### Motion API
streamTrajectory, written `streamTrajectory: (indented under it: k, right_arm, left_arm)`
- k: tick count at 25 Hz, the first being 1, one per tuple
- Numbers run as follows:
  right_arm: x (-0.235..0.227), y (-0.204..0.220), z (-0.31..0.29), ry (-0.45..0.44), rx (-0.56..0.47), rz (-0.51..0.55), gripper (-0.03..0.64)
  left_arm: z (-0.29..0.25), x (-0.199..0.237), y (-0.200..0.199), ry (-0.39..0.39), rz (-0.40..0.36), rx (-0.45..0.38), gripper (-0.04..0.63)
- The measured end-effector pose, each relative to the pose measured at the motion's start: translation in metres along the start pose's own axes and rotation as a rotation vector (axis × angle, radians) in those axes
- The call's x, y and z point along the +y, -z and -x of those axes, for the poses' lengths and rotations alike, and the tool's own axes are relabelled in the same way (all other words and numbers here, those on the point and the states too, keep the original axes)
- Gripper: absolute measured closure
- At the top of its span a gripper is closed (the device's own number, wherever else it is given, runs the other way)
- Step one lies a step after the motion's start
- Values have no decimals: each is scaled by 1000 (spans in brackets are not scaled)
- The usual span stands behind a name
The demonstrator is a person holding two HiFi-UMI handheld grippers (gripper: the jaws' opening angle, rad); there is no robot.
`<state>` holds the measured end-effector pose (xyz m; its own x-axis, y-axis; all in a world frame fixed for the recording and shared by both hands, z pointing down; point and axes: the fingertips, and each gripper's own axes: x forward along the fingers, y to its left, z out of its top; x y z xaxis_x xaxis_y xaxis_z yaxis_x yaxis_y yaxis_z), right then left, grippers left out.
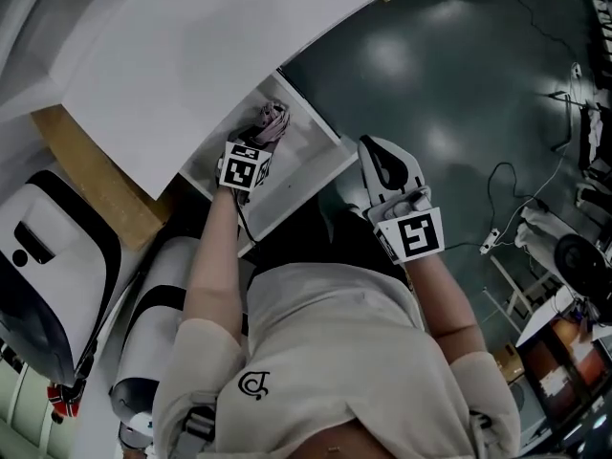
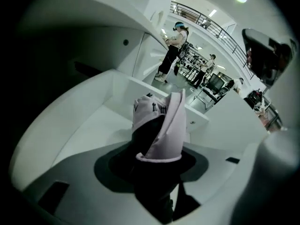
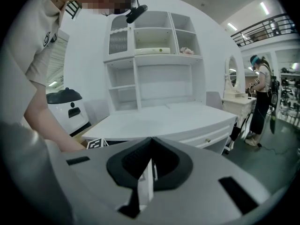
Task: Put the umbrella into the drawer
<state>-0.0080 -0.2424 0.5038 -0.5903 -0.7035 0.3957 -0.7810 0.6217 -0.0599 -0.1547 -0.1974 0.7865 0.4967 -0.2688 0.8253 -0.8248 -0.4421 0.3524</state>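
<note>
one folded pink umbrella [image 1: 272, 120] [image 2: 161, 121] is pinched in your left gripper [image 1: 260, 143], whose fingers [image 2: 117, 168] are closed on its dark lower part, with the pink fabric standing out past the fingertips. around and ahead of those fingers lie the white floor and walls of the open drawer [image 1: 316, 165] [image 2: 89, 121], so the umbrella is inside the drawer's opening. whether it touches the drawer floor cannot be told. the drawer is pulled out from under the white worktop [image 1: 191, 55], which lies beyond the fingertips. your right gripper [image 1: 378, 156] [image 3: 151, 142] hangs apart from the drawer, just off its front corner and over the dark floor [image 1: 449, 84]. its fingers [image 3: 126, 161] meet at the tips with nothing held, and ahead of them are the worktop and the white shelf unit [image 3: 150, 55].
</note>
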Motion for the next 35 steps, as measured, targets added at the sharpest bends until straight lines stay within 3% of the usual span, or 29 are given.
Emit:
streamTrajectory:
  k: [9,14,17,21,24,28,35]
  right_arm:
    - [-3,1,-5,0,10,-12,609]
    - [-1,2,-5,-12,15,-15,609]
    - [2,-3,-4,-36,3,-15,609]
    - [7,-12,2,-84,-19,-4,609]
    - [16,-27,4,-134,-52,13,609]
    - [25,-50,11,-212,-88,52,609]
    - [33,-64,17,-372,-160,110,609]
  left_arm:
    - [-28,5,16,-27,29,71,356]
    - [-24,2,14,-42,59,63,267]
    - [-9,-2,-1,-70,81,9,239]
    - [33,-19,-35,-122,99,-139,245]
    - [76,-37,-61,-150,87,-252,336]
    - [130,-61,-84,-192,138,-379,457]
    - [199,-79,-100,-372,185,-567,581]
